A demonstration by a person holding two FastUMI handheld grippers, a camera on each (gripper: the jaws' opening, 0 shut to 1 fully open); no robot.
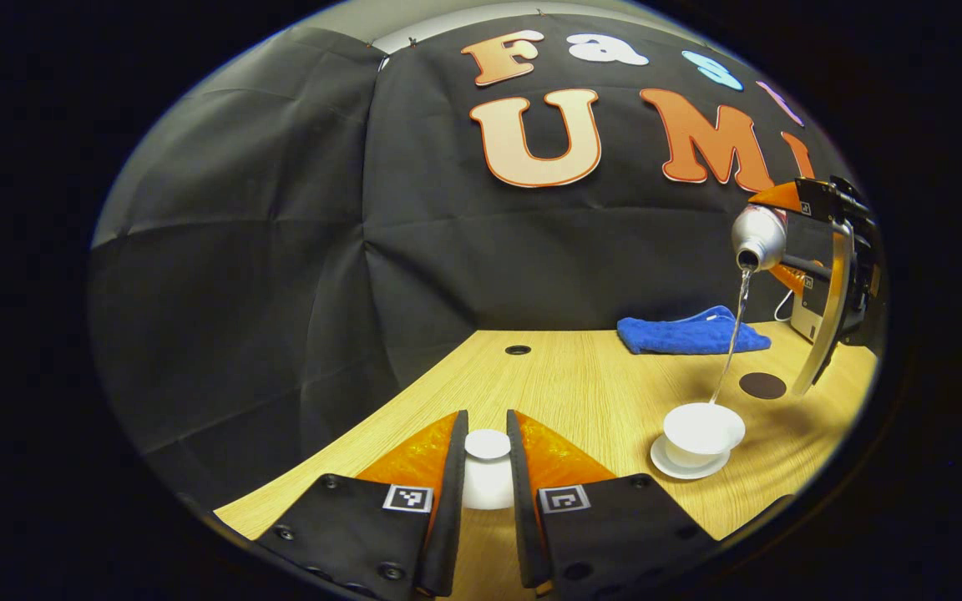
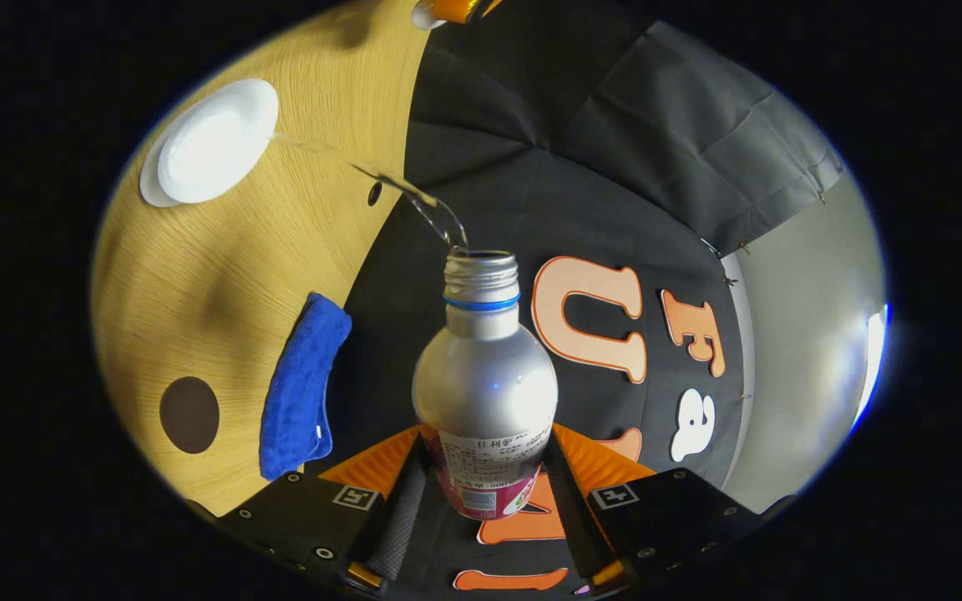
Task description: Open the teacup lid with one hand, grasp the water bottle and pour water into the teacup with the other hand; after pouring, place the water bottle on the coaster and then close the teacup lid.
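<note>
The left claw sits low over the pale wooden bench, its two fingers pressed against the sides of the small white ceramic teacup lid. Only the lid's round knob and part of its body show between the fingers; the rest is hidden behind them, and whether it touches the bench cannot be told.

Ahead and to the right of that claw, the white ceramic teacup stands open on its white saucer. Water is going into it right now: a thin clear stream falls from the mouth of the silver metal water bottle, held tipped high above the cup. How full the cup is cannot be made out.

The right claw is clamped on the lower, labelled part of the bottle, a finger on each side, with the bottle's base cut off from sight below. From here the neck with its blue ring points forward, and the stream arcs away to the cup's rim.

Beyond the cup from the left claw lies the round dark brown coaster, bare, and farther back a folded blue towel. The far holder's body is partly cut off at the edge.
</note>
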